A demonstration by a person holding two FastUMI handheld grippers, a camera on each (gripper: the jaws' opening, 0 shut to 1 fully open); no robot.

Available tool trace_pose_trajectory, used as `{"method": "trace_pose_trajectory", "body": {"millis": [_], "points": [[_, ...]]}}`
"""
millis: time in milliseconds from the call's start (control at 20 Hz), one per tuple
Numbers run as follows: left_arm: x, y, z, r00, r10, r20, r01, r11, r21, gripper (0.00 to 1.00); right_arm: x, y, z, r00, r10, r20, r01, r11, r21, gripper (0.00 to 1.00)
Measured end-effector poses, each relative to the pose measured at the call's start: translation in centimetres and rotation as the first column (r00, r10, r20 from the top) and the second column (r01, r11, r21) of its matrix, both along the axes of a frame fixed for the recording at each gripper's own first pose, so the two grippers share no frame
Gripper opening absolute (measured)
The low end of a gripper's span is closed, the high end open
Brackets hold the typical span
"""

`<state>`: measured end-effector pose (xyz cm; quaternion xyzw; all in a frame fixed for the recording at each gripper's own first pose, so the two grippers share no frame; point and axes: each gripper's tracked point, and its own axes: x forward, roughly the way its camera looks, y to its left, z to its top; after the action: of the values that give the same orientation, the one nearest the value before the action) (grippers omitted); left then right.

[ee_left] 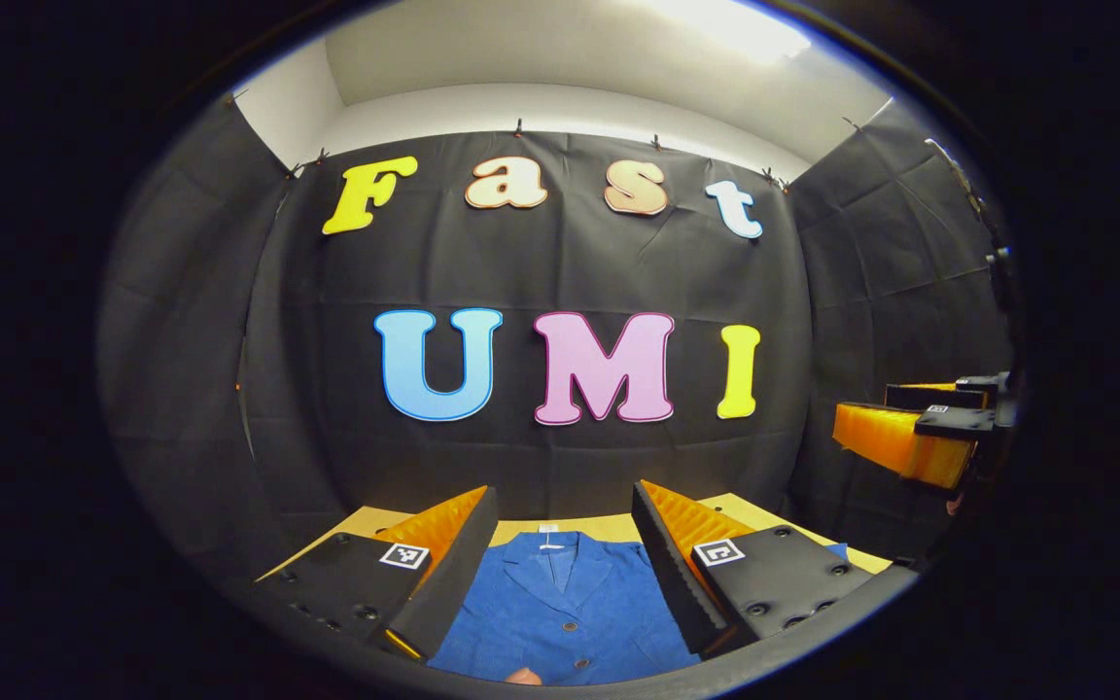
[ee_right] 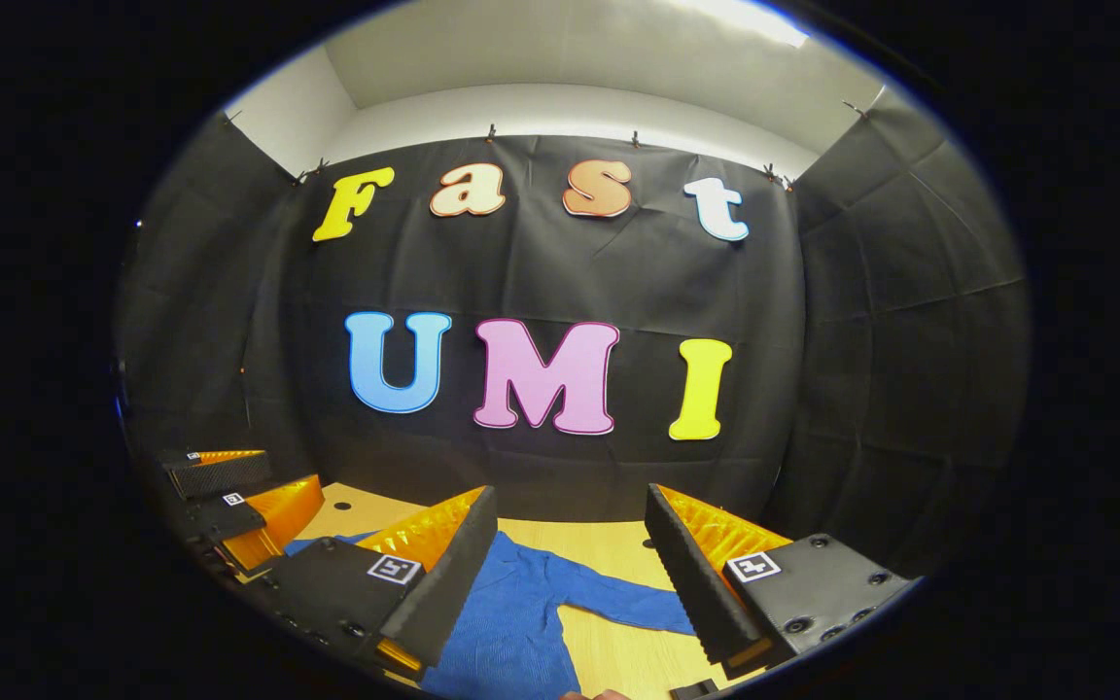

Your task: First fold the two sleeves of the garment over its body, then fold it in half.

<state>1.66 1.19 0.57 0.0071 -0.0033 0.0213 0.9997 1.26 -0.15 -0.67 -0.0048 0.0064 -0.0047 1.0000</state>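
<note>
We see both views lit from above by a bright ceiling light (ee_left: 735,27) that glares white at the top edge, above the dark cloth wall (ee_left: 560,262), which takes the light evenly and shows only soft creases. Below that wall the wooden table (ee_right: 609,544) glows warm and the blue garment (ee_left: 560,612) looks sharp. Straight lines bow strongly toward the rim, where the picture dims and softens.
</note>
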Motion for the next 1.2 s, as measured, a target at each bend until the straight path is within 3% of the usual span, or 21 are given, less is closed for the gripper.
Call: {"method": "trace_pose_trajectory", "body": {"millis": [250,600,700,1200], "points": [[0.1,0.1,0.2,1.000,0.010,0.000,-0.010,0.999,0.041,0.80,-0.1,-0.5,-0.3,1.000,-0.008,-0.009,0.008,1.000,0.002,0.98],[0.0,-1.3,0.1,0.998,-0.056,-0.004,0.056,0.998,0.043,0.80,-0.3,-1.8,-0.3,0.999,-0.034,-0.008,0.034,0.999,0.001,0.98],[-0.4,-1.6,0.5,0.997,-0.077,0.006,0.077,0.997,0.008,0.82,-0.3,-2.0,-0.3,0.999,-0.041,-0.007,0.041,0.999,0.003,0.98],[-0.7,-0.9,1.1,0.997,-0.069,0.036,0.068,0.997,0.018,0.82,-0.4,-2.4,-0.5,0.998,-0.064,-0.010,0.064,0.998,0.005,0.98]]}}
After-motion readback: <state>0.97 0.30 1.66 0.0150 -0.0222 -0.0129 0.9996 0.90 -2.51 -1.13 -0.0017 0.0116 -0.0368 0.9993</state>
